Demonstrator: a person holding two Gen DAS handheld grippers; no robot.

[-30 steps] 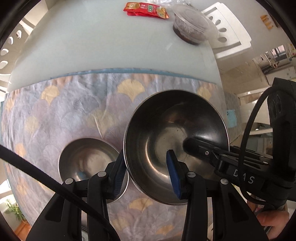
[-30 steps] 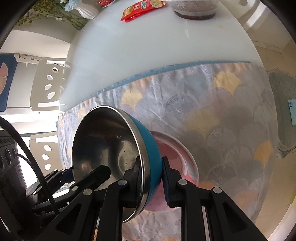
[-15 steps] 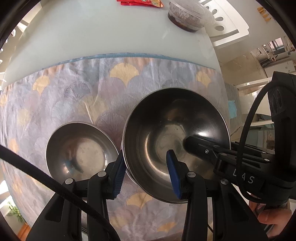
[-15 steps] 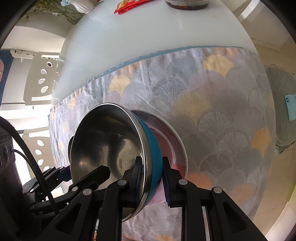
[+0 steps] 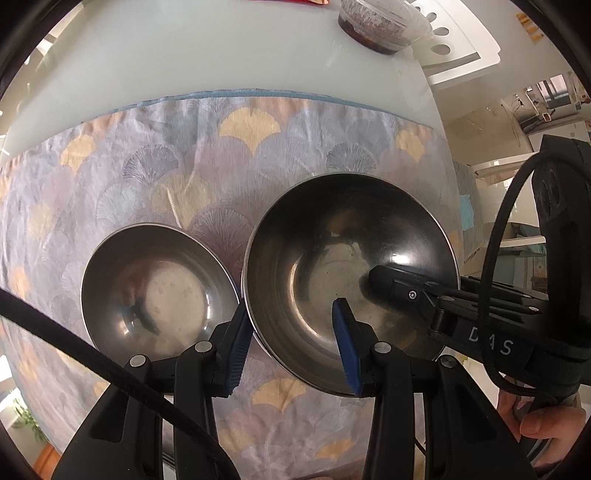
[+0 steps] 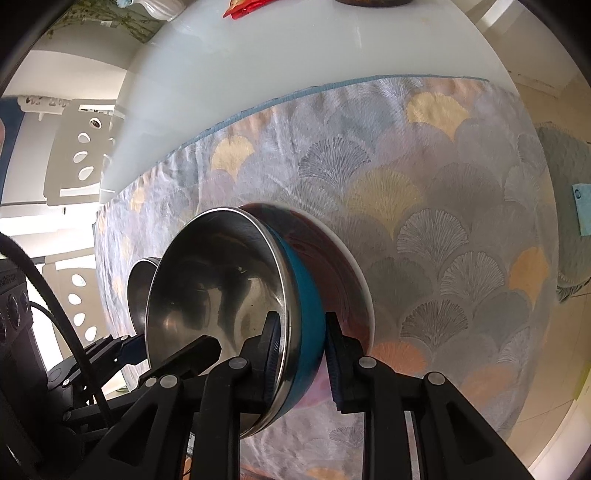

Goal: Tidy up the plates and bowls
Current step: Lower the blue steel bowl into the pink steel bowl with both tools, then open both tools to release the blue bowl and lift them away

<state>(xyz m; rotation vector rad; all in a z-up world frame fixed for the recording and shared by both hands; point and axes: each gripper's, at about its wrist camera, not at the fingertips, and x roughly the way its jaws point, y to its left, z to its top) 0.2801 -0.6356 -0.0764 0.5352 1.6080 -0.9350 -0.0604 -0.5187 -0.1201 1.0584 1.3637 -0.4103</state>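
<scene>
A white glossy tabletop (image 5: 207, 55) carries a pastel cloth (image 5: 155, 177) printed with fan shapes over its near half. On the cloth, in the right wrist view, lies a dark reddish plate (image 6: 347, 266), partly hidden behind a large steel bowl (image 5: 347, 266) with a blue outer wall, which is tilted on edge above it; whether bowl and plate touch cannot be told. To the left, just beside the large bowl, a smaller steel bowl (image 5: 155, 291) sits upright on the cloth. At the far edge of the tabletop stands a clear plastic tub (image 5: 380, 22) with dark contents, and a red packet (image 6: 247, 5) lies near it. The left hand-held gripper (image 5: 291, 339) is clenched on the large bowl's near rim, one pad inside, one outside. The right hand-held gripper (image 6: 299, 354) clamps the opposite rim the same way.
</scene>
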